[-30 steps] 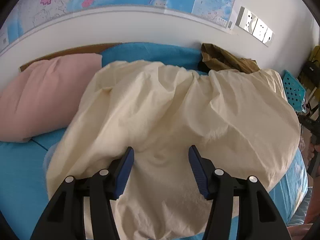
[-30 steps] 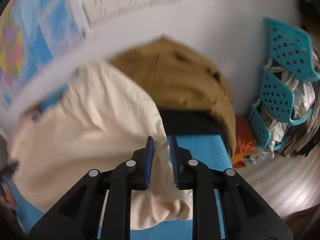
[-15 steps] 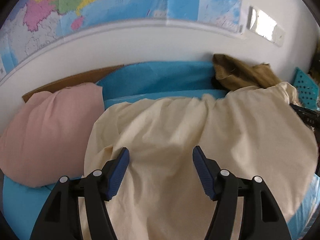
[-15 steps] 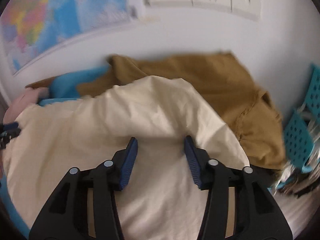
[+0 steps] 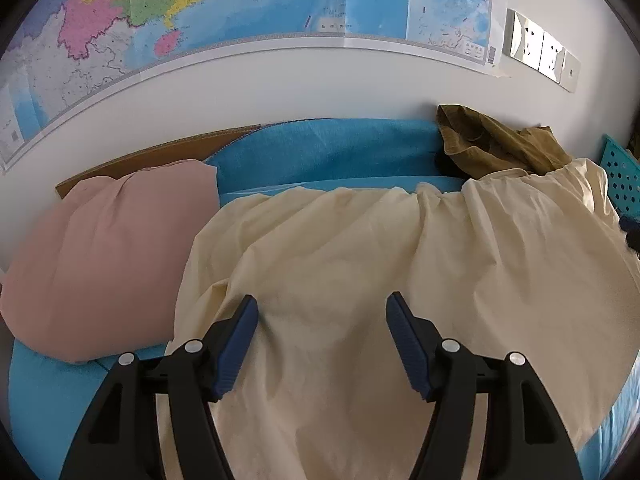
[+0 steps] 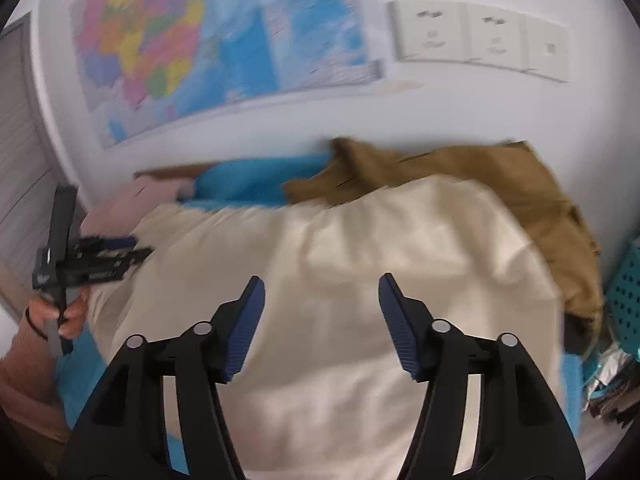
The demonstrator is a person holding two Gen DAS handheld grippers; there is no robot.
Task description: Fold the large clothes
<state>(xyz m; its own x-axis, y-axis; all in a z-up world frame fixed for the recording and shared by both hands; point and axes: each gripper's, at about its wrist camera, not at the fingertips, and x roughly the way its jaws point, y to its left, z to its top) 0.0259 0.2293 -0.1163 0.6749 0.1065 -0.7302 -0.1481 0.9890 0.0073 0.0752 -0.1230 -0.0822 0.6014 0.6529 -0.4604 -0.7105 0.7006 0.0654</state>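
A large cream cloth (image 5: 380, 264) lies spread and rumpled over a blue bed (image 5: 328, 152); it also shows in the right wrist view (image 6: 340, 280). My left gripper (image 5: 322, 320) is open and empty, held above the cloth's near part. My right gripper (image 6: 322, 300) is open and empty above the cloth's right side. The left gripper (image 6: 116, 252) also shows at the left of the right wrist view, held in a hand.
A pink pillow (image 5: 104, 252) lies left of the cloth. A brown garment (image 5: 492, 144) is bunched at the bed's far right corner, also in the right wrist view (image 6: 500, 184). A teal perforated basket (image 5: 624, 176) stands right. A map (image 5: 240, 12) and wall sockets (image 6: 480, 44) are behind.
My right gripper let go of the cloth's edge and opened wide, then swung left over the cloth. My left gripper stayed open and tilted up, showing more wall.
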